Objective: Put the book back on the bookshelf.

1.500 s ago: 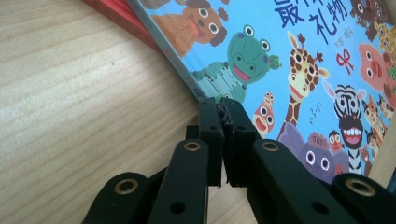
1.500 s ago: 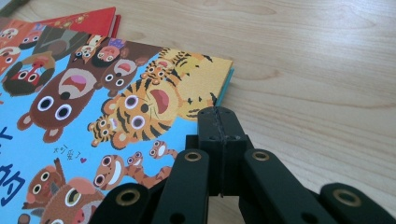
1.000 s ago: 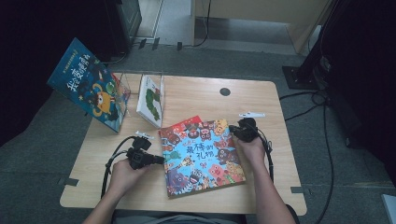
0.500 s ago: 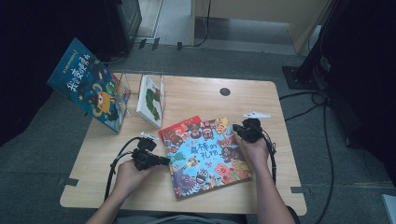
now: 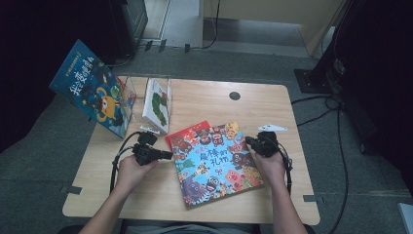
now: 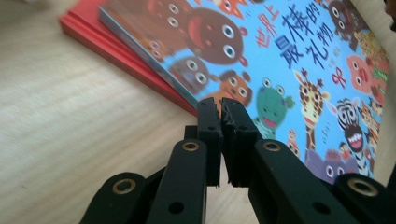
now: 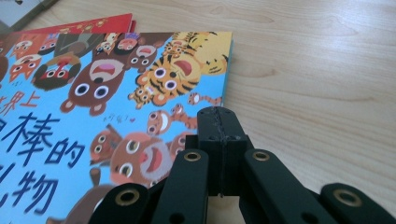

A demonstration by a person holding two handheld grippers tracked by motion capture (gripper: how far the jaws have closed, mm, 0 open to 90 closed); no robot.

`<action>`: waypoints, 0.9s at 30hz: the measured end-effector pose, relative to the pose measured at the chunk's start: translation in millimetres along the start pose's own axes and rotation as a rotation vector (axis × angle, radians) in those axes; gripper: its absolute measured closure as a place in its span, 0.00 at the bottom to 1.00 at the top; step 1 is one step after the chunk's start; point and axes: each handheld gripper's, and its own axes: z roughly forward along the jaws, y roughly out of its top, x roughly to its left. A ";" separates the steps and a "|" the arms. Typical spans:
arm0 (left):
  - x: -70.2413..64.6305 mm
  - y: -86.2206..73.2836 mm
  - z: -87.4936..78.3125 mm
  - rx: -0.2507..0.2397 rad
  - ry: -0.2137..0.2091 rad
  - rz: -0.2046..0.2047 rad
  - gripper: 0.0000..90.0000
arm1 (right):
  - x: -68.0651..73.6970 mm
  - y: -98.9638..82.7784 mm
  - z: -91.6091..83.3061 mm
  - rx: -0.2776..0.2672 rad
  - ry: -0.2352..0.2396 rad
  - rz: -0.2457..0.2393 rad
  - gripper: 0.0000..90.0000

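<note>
On the table [image 5: 204, 200] both closed, empty grippers, left [image 5: 169, 155] and right [image 5: 248, 141], flank the blue book [image 5: 216, 163] atop a red book [image 5: 187, 134], so shelving it in the clear rack [image 5: 127, 84] looks undone.

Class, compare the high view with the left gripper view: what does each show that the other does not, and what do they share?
High view alone: the dark blue book propped at the table's far left, the white book with a green caterpillar standing beside it, a round hole in the tabletop, and the right gripper at the picture book's right edge.

Left gripper view alone: the left gripper close up, jaws shut with nothing between them.

Shared: the blue animal picture book lying on a red book on the wooden table.
</note>
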 end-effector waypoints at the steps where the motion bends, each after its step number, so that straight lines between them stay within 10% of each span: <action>1: 1.4 2.5 -0.1 0.001 0.009 0.003 0.97 | 0.8 -1.9 -2.2 -0.001 0.002 0.000 1.00; 27: 13.2 47.4 5.6 0.014 -0.020 0.039 0.95 | 17.8 -62.3 -57.1 -0.003 -0.026 -0.020 0.87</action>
